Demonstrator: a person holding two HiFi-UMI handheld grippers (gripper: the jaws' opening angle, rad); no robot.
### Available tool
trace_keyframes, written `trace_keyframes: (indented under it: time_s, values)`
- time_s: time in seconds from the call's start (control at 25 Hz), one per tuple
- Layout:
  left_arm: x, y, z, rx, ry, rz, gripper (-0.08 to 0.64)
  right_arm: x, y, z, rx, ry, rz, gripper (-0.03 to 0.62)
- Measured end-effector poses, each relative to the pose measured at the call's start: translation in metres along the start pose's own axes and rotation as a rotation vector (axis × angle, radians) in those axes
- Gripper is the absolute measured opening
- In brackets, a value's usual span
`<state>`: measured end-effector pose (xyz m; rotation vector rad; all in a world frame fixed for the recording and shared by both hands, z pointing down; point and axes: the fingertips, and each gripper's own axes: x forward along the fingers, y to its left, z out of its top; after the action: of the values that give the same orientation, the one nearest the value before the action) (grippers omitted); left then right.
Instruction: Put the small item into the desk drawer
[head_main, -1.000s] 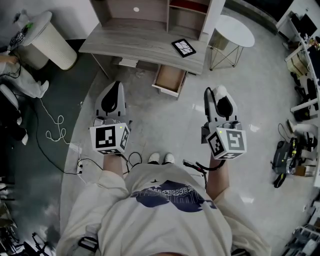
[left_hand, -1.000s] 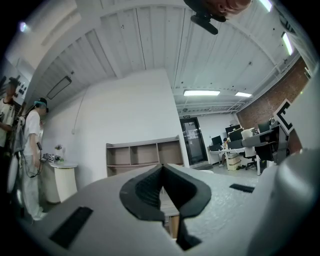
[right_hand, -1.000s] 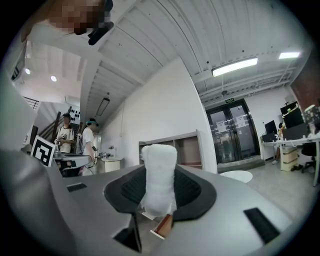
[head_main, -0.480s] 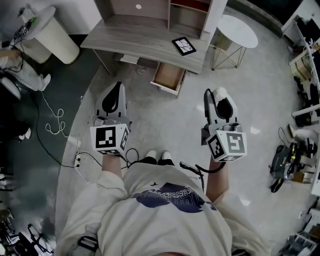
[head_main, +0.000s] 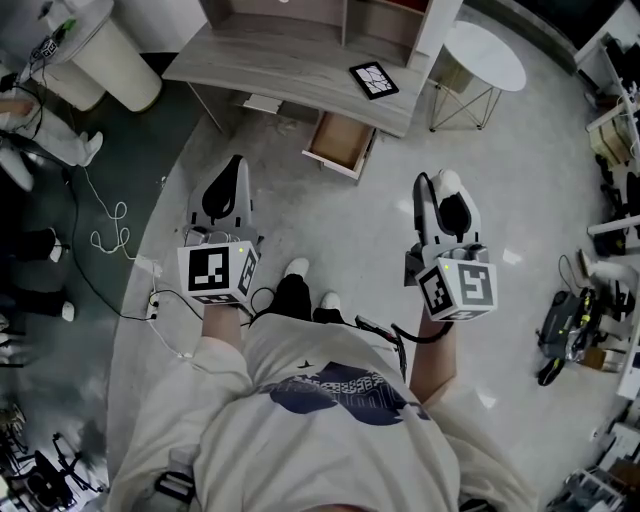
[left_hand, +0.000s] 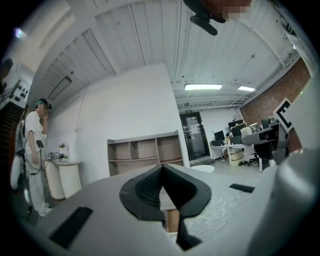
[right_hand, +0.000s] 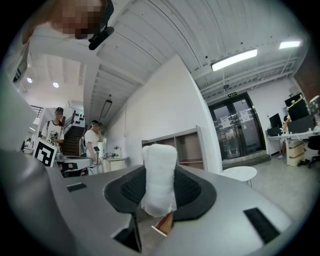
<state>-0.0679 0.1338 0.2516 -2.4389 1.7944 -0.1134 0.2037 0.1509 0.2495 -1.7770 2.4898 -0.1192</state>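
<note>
A small white roll (right_hand: 159, 165) stands upright between the dark pads of my right gripper (right_hand: 160, 187), which is shut on it. In the head view the same roll (head_main: 449, 181) shows at the tip of the right gripper (head_main: 447, 192), held above the floor. My left gripper (head_main: 235, 165) is to the left at about the same height. Its jaws meet with nothing between them, as the left gripper (left_hand: 161, 170) shows close up. The desk drawer (head_main: 340, 146) hangs open under the grey desk (head_main: 280, 70), ahead of both grippers and between them.
A black tablet-like slab (head_main: 373, 79) lies on the desk's right part. A round white side table (head_main: 486, 56) stands right of the desk, a white cylinder stand (head_main: 105, 60) to its left. Cables (head_main: 110, 235) trail on the floor at left. Gear (head_main: 562, 325) sits at far right.
The person has stepped forward; a dark trouser leg and a shoe now show ahead of the body. The desk has shifted slightly in the view. Both grippers keep their pose and the roll stays held.
</note>
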Motion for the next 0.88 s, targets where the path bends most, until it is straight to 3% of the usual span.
trace_keyframes:
  time_s: [0.32, 0.88]
  values:
    - [0.038, 0.024, -0.013, -0.006, -0.004, -0.037, 0.008, 0.037, 0.005, -0.013, -0.002, 0.011, -0.030, 0.133]
    - [0.175, 0.117, -0.036, -0.032, -0.025, -0.185, 0.008, 0.169, 0.023, -0.030, -0.029, 0.039, -0.157, 0.133]
